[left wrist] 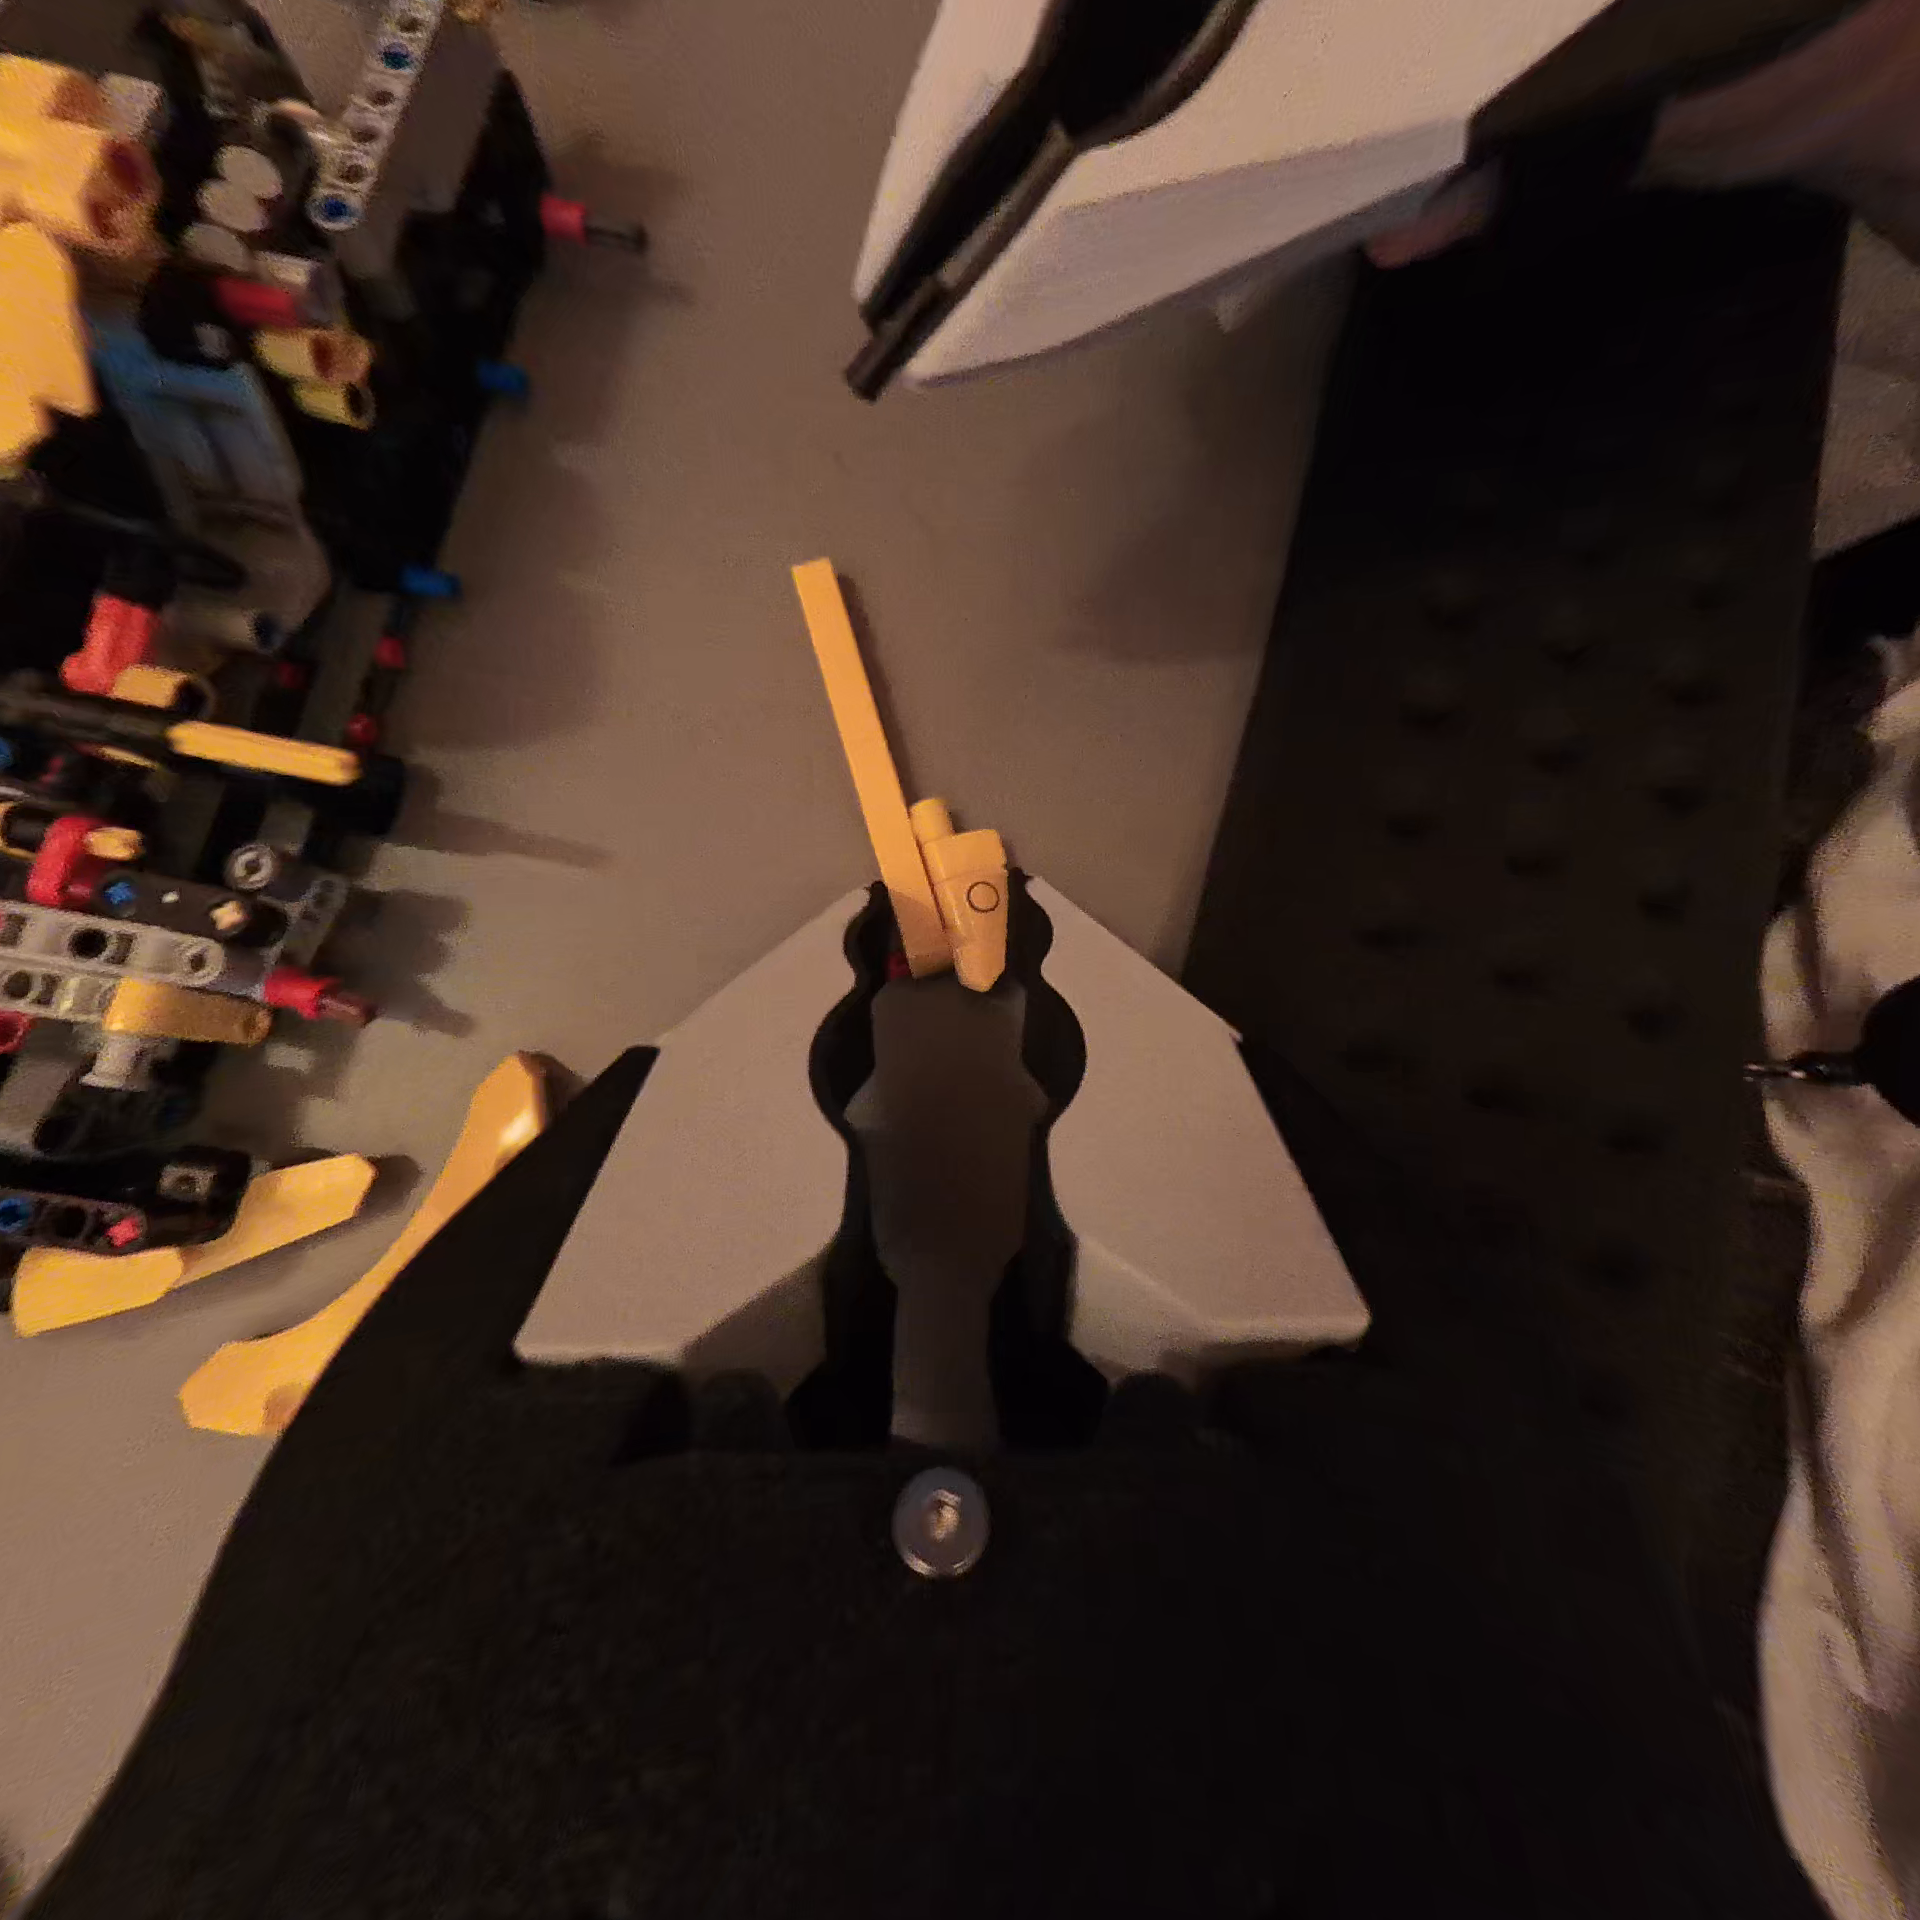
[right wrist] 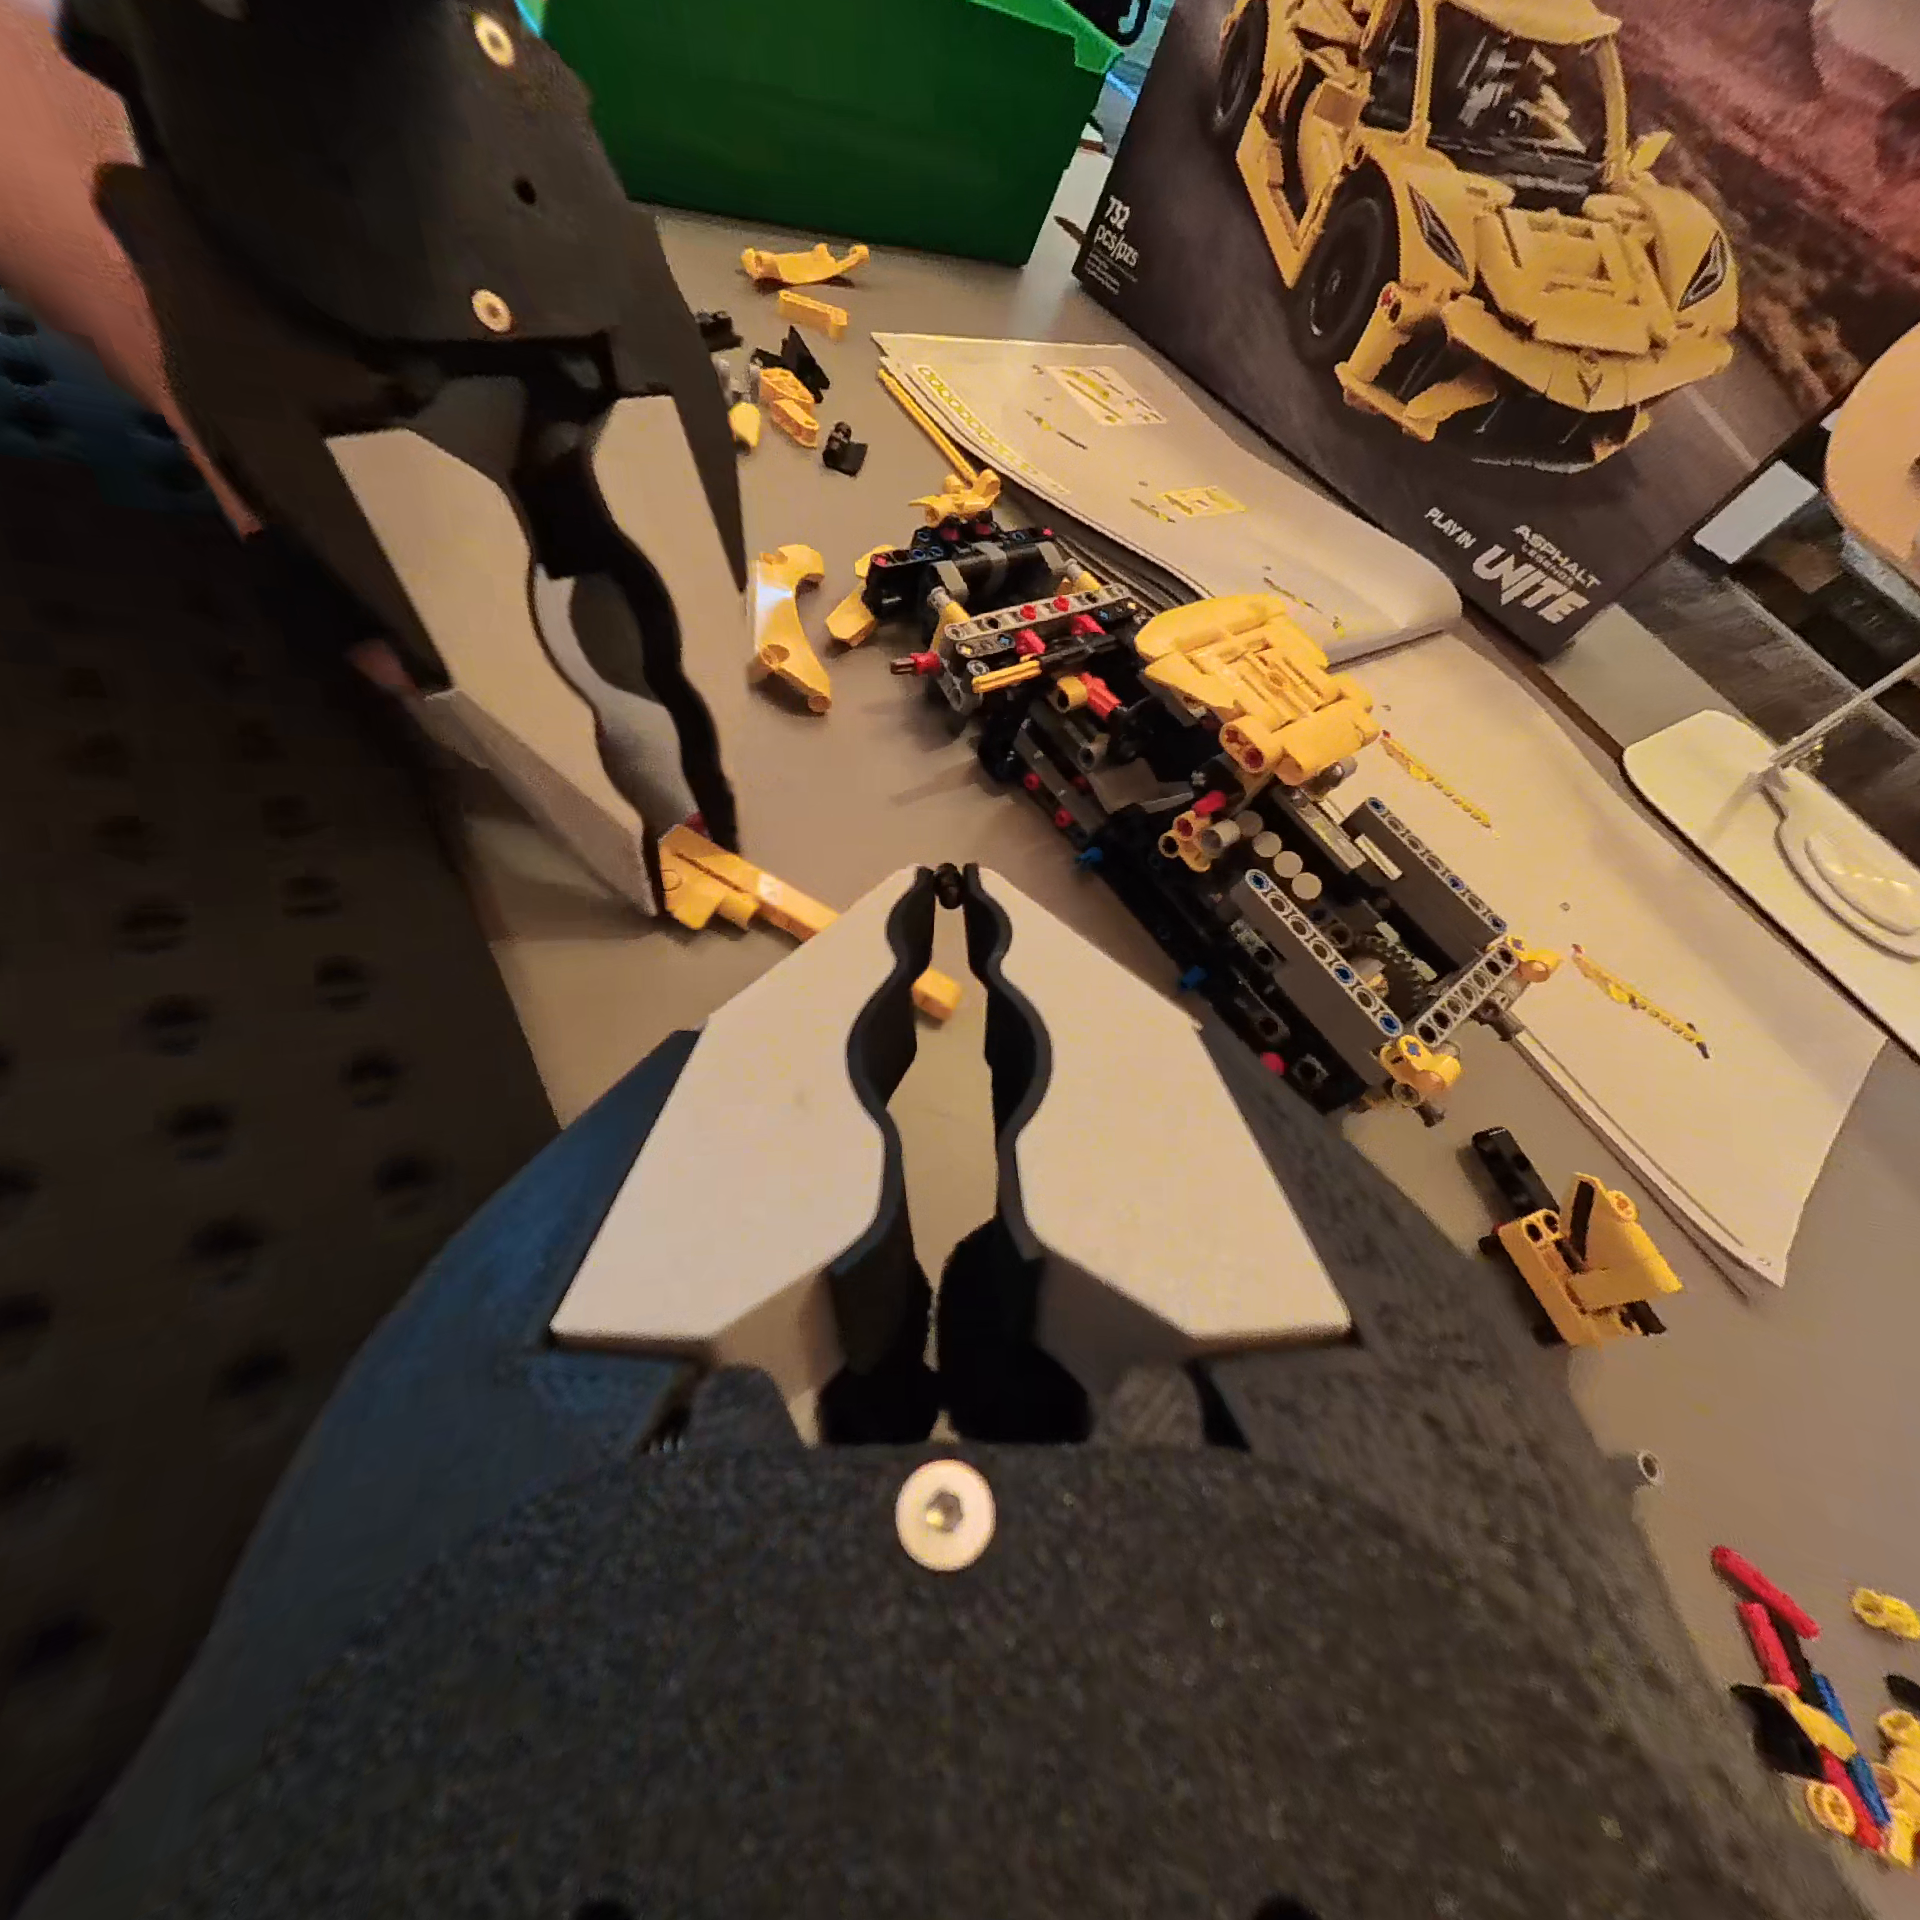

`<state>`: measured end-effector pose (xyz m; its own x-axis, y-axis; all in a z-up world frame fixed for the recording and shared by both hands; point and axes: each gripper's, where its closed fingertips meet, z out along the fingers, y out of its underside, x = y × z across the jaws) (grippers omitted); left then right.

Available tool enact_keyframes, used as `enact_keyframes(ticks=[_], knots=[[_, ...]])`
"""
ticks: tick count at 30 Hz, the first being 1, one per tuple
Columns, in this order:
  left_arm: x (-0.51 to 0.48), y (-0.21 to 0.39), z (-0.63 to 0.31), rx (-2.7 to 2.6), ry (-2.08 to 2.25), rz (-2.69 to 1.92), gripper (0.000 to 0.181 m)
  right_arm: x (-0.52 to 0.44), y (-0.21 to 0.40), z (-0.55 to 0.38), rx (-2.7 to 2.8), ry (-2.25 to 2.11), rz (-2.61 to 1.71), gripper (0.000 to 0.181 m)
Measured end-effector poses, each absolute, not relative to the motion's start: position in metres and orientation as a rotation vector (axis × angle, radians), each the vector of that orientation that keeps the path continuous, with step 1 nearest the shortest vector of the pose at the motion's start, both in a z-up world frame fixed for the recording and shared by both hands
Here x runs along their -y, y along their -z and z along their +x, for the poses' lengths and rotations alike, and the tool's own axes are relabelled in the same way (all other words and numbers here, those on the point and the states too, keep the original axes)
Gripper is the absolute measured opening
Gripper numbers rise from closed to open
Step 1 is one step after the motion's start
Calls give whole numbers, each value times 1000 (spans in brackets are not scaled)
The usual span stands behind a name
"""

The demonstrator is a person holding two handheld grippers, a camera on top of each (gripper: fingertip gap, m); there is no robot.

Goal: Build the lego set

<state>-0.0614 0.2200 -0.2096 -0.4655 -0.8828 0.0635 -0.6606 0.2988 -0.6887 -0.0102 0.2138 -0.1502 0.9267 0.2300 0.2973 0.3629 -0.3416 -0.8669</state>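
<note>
The left gripper (left wrist: 951,935) is clamped on a yellow lego piece (left wrist: 914,831), a small assembly with a long flat strip reaching out toward 11 o'clock in the left wrist view, and the piece sits low against the grey table (left wrist: 727,468). Over in the right wrist view that same gripper comes down from 10 o'clock, tips pinning the yellow piece to the tabletop just ahead of the right gripper (right wrist: 948,878). The right gripper's jaws are drawn together on a tiny black pin (right wrist: 948,878) right at the tips, and it points toward 12 o'clock, close beside the yellow piece. The half-built lego car (right wrist: 1195,769), black frame with yellow bodywork and red and blue pins, lies at 1 to 2 o'clock in the right wrist view, and along the 9 o'clock edge in the left wrist view. Open instruction pages (right wrist: 1195,468) lie under and behind it, the set's box (right wrist: 1455,260) stands at 1 o'clock, and a green bin (right wrist: 831,114) sits at 12. Loose yellow curved panels (right wrist: 784,623) lie at 11 o'clock, a small yellow and black sub-assembly (right wrist: 1579,1257) at 3, and a heap of small coloured parts (right wrist: 1829,1714) at 4 o'clock.
</note>
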Motion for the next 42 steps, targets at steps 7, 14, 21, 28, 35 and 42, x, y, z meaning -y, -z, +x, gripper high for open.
enact_keyframes(ticks=[7,14,21,28,35,42], knots=[[-214,198,-60,-2312,1127,-1594,31,-211,144,-7,386,108,-1914,5],[-218,203,-32,-2428,1028,-1663,28,-208,135,12,258,77,-1886,5],[-215,211,-31,-2506,783,-1619,8,-204,130,16,220,53,-1860,5],[-241,139,-3,-1810,1591,-1850,7,-207,125,-3,249,-62,-1837,5],[-248,101,-7,-1350,1792,-1583,7,-223,105,-16,-43,-308,-1786,4],[-237,84,-9,-1209,1755,-1358,7,-232,95,-17,-76,-116,-1867,4]])
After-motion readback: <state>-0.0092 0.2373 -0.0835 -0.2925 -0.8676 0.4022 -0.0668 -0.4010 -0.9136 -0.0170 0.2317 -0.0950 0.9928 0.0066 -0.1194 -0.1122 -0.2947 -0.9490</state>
